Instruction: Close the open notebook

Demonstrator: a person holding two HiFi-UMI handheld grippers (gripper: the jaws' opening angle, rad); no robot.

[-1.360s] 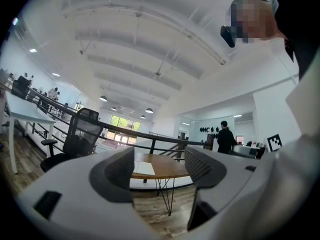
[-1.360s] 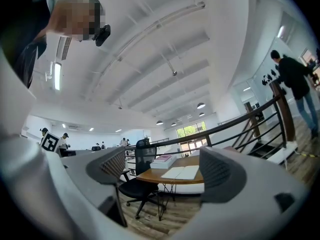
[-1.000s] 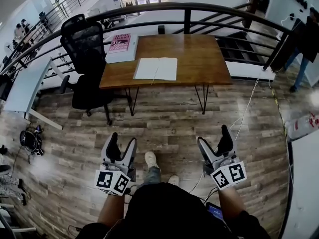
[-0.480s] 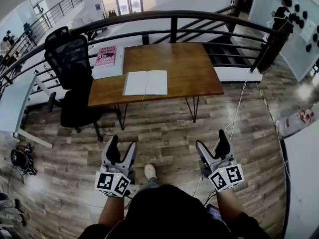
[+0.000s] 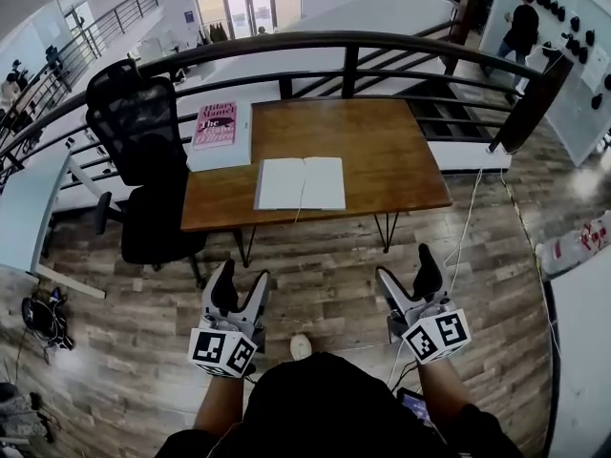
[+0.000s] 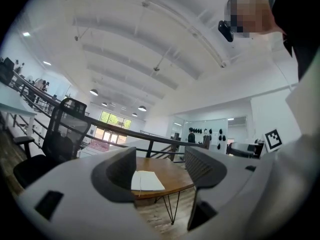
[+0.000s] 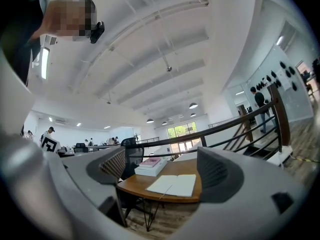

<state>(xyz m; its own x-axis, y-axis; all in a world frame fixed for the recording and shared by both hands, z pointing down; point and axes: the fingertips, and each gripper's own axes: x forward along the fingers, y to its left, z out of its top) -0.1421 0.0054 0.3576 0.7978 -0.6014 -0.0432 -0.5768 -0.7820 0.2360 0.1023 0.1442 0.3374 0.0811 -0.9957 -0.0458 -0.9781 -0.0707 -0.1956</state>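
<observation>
Wood flooring point(image 5: 325, 246) is seen beneath the left gripper point(image 5: 241, 281) and right gripper point(image 5: 408, 271), both with jaws spread and empty. Well ahead, the open notebook point(image 5: 301, 182) lies flat on the table point(image 5: 391, 151). The approach is judged unfinished, and one cover must be reached next.

Open floor point(image 5: 325, 265) up to table point(image 5: 382, 151), chair point(image 5: 134, 113) at left, books point(image 5: 218, 127) beside notebook point(image 5: 301, 182)

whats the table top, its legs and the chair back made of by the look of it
Table top: looks like wood, warm brown with visible grain and a low sheen.
Legs: thin dark bent rods, probably painted metal.
Chair back: black mesh, likely fabric or plastic; a fine grid shows across it.
</observation>
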